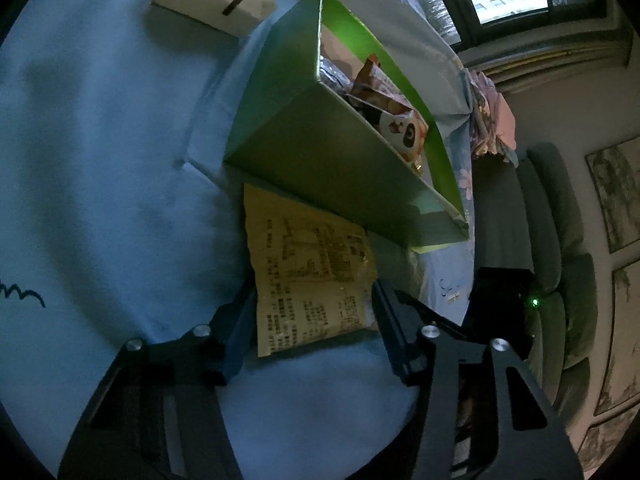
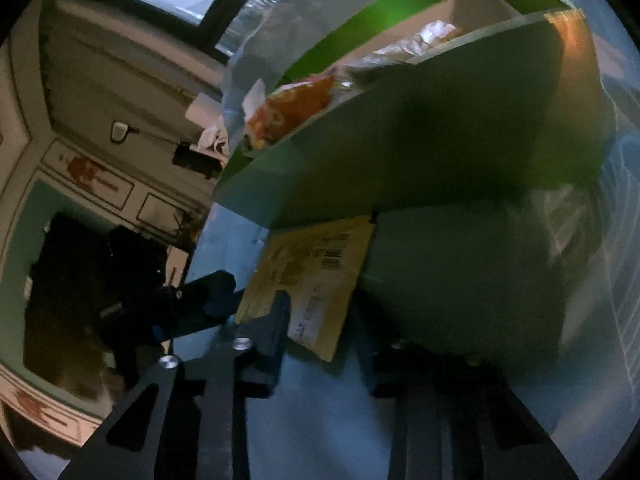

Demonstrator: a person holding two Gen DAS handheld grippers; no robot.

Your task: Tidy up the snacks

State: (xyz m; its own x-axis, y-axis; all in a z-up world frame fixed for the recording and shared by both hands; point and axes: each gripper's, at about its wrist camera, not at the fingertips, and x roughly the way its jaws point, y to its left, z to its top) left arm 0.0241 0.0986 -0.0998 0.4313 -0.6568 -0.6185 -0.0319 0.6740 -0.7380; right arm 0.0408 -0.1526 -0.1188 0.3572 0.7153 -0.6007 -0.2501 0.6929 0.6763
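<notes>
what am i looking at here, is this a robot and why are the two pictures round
No robot: a person holds a two-finger tool in each hand. A wide-angle camera on each looks along its fingers, hence the round pictures. One view is from the left tool, the other from the right tool. On the blue cloth stands an open green box with snack packets inside. A flat yellow packet lies in front of it. The left tool's fingers sit against both sides of that packet, apparently gripping it. The right tool reaches the packet's corner, but blur hides whether it grips.
</notes>
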